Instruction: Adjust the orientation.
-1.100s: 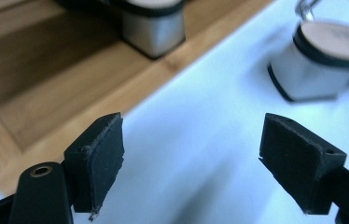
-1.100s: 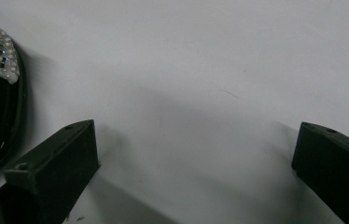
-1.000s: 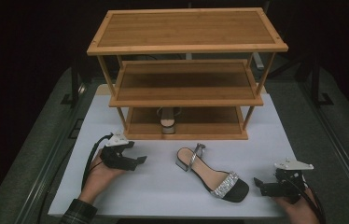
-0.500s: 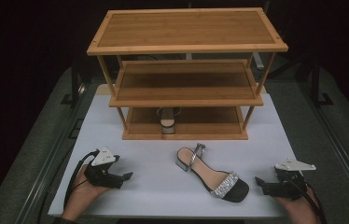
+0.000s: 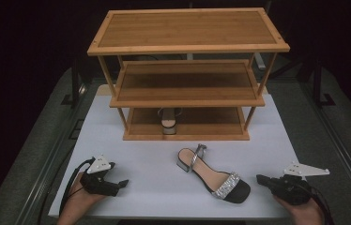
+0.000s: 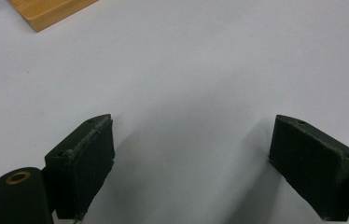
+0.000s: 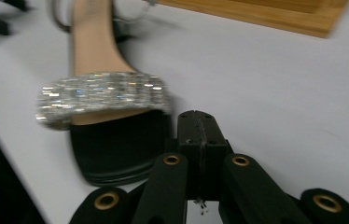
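- L tongs [image 5: 123, 183]: jaws wide apart, nothing betw them. They've just been opening further. Left gripper view shows both black pads [image 6: 86, 163] w/ bare white worktop [image 6: 210, 70] in the gap.
- L tongs low over the worktop at its front-left, jaws pointing right towards the sandal, well apart from it. A hand [image 5: 82, 197] holds them from below; cable loops off to the left.
- In the left gripper view a corner of the wooden rack shows at top left.
- R tongs [image 7: 199, 135]: jaws fully closed, pad to pad, holding nothing. They've just been closing; nothing caught betw them.
- R tongs in the high view [image 5: 261, 178] at front-right, grey 3-cornered plate on top, tip pointing left at the sandal's toe. Near it, small gap visible, not touching.
- Sandal [image 5: 213, 176]: lies flat on the worktop, centre-front, betw the two tongs, closer to the R ones. Black sole, tan insole, glittery silver toe strap, block heel towards the rack, toe towards the front-right.
- Right gripper view: sandal [image 7: 102, 93] just beyond the closed tip, a bit to its left; picture somewhat blurred.
- Rack [image 5: 187, 47]: 3 wooden shelves, at the back of the worktop, behind the sandal.
- 2nd sandal [image 5: 169, 123] stands on the rack's bottom shelf, around mid-left; top and middle shelves bare.
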`<state>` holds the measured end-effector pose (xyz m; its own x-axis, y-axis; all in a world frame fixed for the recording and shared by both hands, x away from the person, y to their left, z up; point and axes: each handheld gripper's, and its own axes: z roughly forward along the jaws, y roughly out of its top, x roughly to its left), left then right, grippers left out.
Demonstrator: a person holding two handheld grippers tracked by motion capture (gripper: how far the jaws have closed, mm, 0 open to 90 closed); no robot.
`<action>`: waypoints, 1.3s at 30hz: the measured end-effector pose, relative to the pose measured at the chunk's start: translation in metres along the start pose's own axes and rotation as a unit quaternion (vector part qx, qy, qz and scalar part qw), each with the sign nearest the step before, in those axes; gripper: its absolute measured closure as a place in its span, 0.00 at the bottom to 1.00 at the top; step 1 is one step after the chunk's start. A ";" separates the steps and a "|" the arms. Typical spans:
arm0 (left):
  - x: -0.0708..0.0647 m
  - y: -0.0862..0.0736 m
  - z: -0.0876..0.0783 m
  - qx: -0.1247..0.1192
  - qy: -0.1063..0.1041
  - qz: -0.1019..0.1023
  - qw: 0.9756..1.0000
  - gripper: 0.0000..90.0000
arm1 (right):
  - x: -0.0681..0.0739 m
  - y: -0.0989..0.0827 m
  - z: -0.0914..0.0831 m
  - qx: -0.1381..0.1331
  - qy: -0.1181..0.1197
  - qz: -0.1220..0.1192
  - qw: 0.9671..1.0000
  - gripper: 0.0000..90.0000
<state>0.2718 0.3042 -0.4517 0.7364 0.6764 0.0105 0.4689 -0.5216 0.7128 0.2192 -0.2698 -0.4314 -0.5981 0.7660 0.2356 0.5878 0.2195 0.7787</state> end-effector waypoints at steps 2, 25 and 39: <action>0.000 0.000 0.000 0.000 0.000 -0.001 1.000 0.15 | 0.005 -0.001 0.001 0.000 0.020 -0.010 1.000 1.00; 0.000 0.000 0.000 -0.001 0.000 -0.001 1.000 0.15 | 0.060 -0.005 0.042 0.087 0.124 -0.082 0.985 1.00; 0.000 0.000 0.000 0.000 -0.001 -0.001 1.000 0.15 | 0.051 0.002 0.050 0.088 0.118 -0.084 0.985 1.00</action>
<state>0.2720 0.3042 -0.4520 0.7364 0.6765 0.0086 0.4696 -0.5203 0.7133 0.2170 -0.2000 -0.4469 -0.7935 0.5517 0.2568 0.5420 0.4489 0.7104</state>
